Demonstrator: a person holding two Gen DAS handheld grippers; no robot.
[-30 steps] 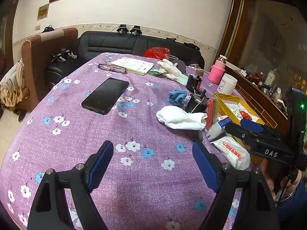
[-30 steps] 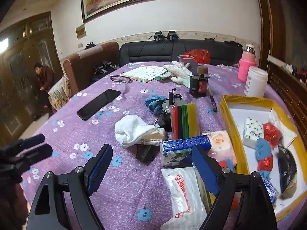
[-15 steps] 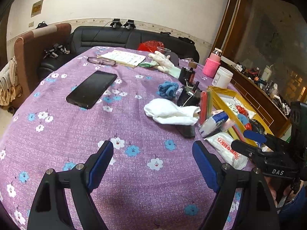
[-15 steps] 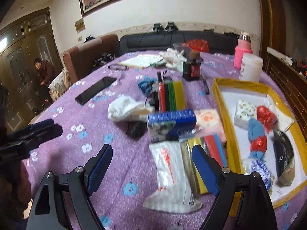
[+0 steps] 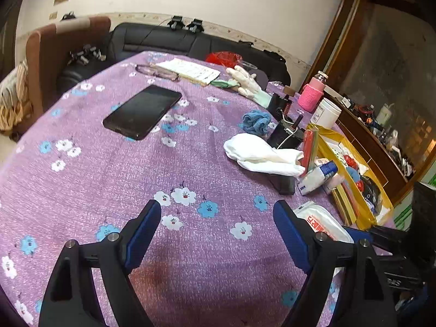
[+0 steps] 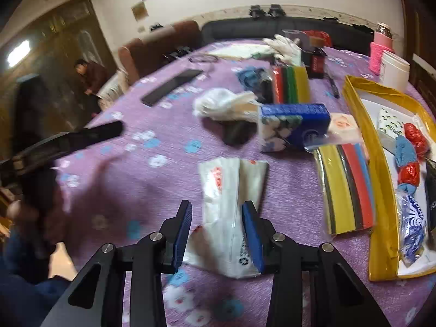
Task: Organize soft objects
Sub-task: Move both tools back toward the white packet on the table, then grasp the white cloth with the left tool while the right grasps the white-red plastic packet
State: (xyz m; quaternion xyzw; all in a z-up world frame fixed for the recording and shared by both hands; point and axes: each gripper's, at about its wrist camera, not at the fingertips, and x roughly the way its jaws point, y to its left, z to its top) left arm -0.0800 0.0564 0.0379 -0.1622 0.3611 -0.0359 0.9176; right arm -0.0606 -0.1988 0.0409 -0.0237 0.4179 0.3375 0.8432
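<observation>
My right gripper (image 6: 216, 209) is closing its jaws on a white plastic tissue pack (image 6: 231, 179) that lies flat on the purple flowered tablecloth; the pack sits between the blue pads and looks pinched at its waist. My left gripper (image 5: 218, 209) hangs open over bare cloth, with nothing between its fingers. A crumpled white cloth (image 5: 261, 152) and a blue cloth (image 5: 256, 122) lie further out. A yellow tray (image 6: 381, 179) at the right holds several soft items.
A black phone (image 5: 143, 111), glasses (image 5: 158, 70) and a notebook lie on the far side. A blue tissue pack (image 6: 294, 125) and coloured sponge packs (image 6: 346, 188) sit beside the tray. A pink bottle (image 5: 310, 98) and white jar stand at the back right.
The right gripper has dropped forward over the white tissue pack and narrowed its jaws around it. The left gripper has sunk a little towards the cloth, still open.
</observation>
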